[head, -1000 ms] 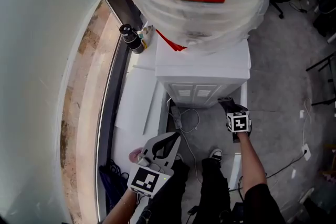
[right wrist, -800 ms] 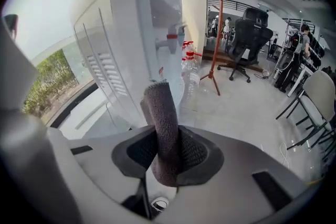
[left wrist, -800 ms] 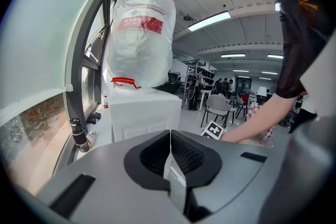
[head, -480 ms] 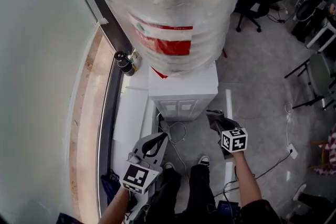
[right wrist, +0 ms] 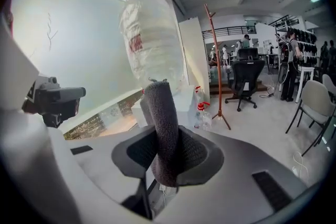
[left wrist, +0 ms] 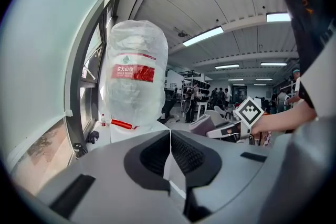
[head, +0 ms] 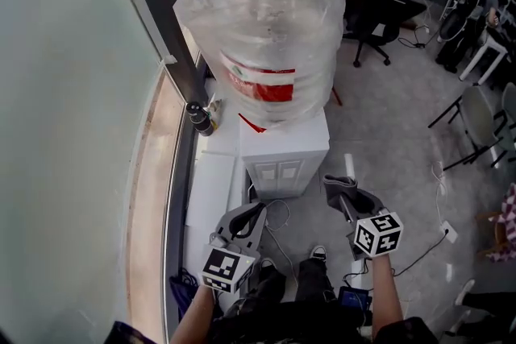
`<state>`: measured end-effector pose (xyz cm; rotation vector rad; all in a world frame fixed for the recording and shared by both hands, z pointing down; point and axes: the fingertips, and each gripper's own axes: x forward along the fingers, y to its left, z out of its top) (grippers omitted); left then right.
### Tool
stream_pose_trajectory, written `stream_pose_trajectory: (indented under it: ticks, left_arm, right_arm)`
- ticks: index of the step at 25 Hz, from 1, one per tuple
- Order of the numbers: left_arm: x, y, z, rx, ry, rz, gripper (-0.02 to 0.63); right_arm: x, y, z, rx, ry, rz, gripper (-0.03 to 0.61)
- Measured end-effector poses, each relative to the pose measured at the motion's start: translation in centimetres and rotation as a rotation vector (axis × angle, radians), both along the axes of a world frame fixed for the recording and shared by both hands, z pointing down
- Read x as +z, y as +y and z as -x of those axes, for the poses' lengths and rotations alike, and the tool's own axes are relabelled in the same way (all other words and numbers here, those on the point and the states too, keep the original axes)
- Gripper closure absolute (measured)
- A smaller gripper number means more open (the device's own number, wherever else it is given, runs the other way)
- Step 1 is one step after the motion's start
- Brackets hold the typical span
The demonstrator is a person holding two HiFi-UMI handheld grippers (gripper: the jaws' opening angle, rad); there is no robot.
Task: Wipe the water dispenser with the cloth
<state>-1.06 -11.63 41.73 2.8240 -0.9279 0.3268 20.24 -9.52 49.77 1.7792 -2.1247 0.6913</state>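
A white water dispenser [head: 284,147] stands by the window with a big clear bottle [head: 262,28] wrapped in plastic on top; the bottle [left wrist: 135,78] [right wrist: 152,44] shows in both gripper views. My right gripper [head: 345,193] is shut on a grey cloth [right wrist: 161,128], held low in front of the dispenser and to its right, apart from it. The cloth [head: 347,191] shows in the head view as a grey fold. The left gripper [head: 246,223] hangs lower left of the dispenser, jaws closed together with nothing between them [left wrist: 169,157].
A dark bottle [head: 198,118] stands on the window sill left of the dispenser. Cables [head: 278,217] lie on the floor before the cabinet. A wooden coat stand [right wrist: 215,55], office chairs [head: 372,20] and desks fill the room to the right. Small bottles [right wrist: 202,113] sit beside the dispenser.
The head view has pulled back and up, so the whole bottle now shows. Both grippers sit lower in the view; the right one has drifted slightly away from the dispenser front.
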Motion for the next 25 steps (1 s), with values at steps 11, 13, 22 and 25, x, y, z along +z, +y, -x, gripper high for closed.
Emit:
stream_pose_trajectory:
  ticks: [11, 13, 22, 25]
  left_arm:
    - [-2.8, 2.9, 2.1, 0.009, 0.026, -0.015, 0.594]
    - [-2.8, 3.2, 2.6, -0.016, 0.053, 0.016, 0.594]
    - [-3.2, 3.8, 3.3, -0.046, 0.112, 0.044, 0.594]
    - [-3.5, 4.0, 3.1, -0.038, 0.105, 0.029, 0.594]
  right_arm:
    - [-7.2, 4.1, 4.0, 0.057, -0.137, -0.111, 0.471]
    - [-7.7, 4.4, 4.5, 0.061, -0.156, -0.124, 0.471]
    - [-9.3, 5.6, 5.8, 0.011, -0.134, -0.152, 0.471]
    - [-9.4, 5.9, 5.7, 0.001, -0.115, -0.153, 0.472]
